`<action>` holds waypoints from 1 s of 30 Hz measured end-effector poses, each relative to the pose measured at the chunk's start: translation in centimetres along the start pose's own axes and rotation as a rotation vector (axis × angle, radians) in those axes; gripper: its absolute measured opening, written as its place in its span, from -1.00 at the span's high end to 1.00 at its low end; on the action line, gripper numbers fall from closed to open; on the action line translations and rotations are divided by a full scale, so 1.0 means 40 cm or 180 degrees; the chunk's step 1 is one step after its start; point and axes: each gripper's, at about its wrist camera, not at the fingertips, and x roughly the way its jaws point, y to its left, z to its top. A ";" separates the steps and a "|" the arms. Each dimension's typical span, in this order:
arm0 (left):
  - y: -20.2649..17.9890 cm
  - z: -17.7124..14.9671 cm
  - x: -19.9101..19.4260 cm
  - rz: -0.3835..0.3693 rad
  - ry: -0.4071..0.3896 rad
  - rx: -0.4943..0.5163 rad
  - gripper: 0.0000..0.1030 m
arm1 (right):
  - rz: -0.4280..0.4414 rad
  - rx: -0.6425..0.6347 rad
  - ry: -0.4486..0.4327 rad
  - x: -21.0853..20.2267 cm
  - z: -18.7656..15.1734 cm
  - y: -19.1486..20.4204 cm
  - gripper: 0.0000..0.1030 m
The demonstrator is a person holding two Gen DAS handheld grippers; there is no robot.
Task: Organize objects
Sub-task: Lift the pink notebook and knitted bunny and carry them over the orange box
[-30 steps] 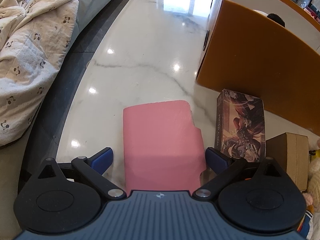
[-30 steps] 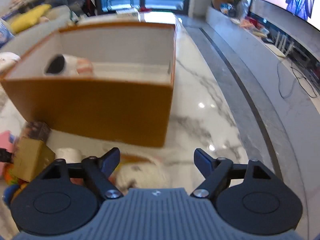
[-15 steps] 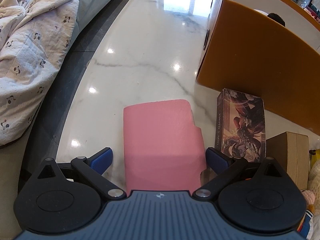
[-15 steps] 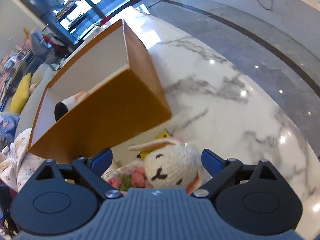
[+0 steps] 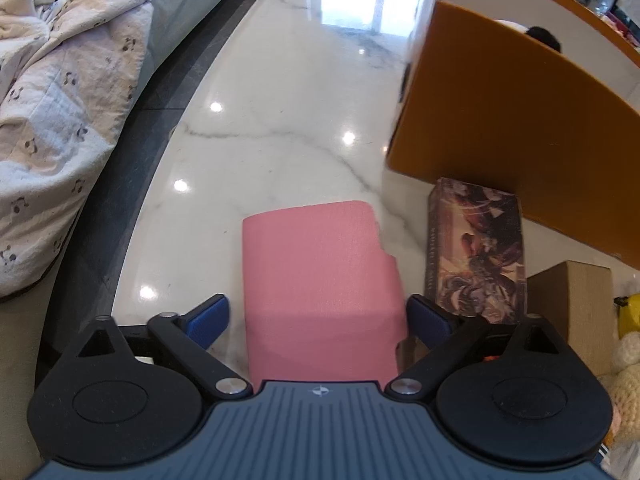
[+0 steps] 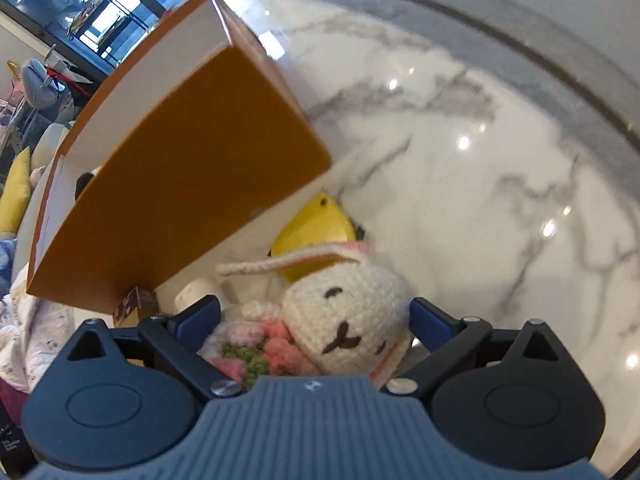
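The task looks to be at an early stage: most of the things are still outside the orange box [image 5: 500, 140], on the marble table [image 5: 280, 100].

On the left side, the left gripper [image 5: 320, 316] hangs over a pink block [image 5: 320, 280]. Its jaws are wide open — the block sits between them, one pad is clearly apart from it and the other is just beside its edge, so nothing is gripped. To the right of the block lies a picture box [image 5: 476, 248], close to the orange box wall, and then a brown carton [image 5: 572, 300].

On the right side, the right gripper [image 6: 316, 320] has just been opening its jaws and they now stand wide around a knitted rabbit [image 6: 348, 312]. The pads do not seem to press on it. Behind the rabbit there is a yellow toy [image 6: 320, 224], and a white roll [image 6: 196, 292] stands next to it, all in front of the orange box.

Inside the box only one thing shows — a toy with a dark top [image 5: 540, 36]. So I judge that one thing is put away, and the block, the picture box, the carton, the rabbit, the yellow toy and the roll are left.
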 end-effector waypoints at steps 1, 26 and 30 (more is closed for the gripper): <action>-0.003 0.000 -0.007 -0.0008 -0.0042 0.0024 -0.87 | 0.0011 -0.0039 0.0005 0.001 0.001 0.002 -0.94; -0.025 -0.012 -0.054 0.0081 -0.0161 0.0083 -0.81 | 0.0574 -0.0687 -0.0382 -0.102 0.023 0.037 0.16; -0.033 -0.015 -0.068 0.0067 -0.0208 0.0104 -0.81 | 0.0554 -0.0774 -0.0407 -0.102 0.022 0.042 0.17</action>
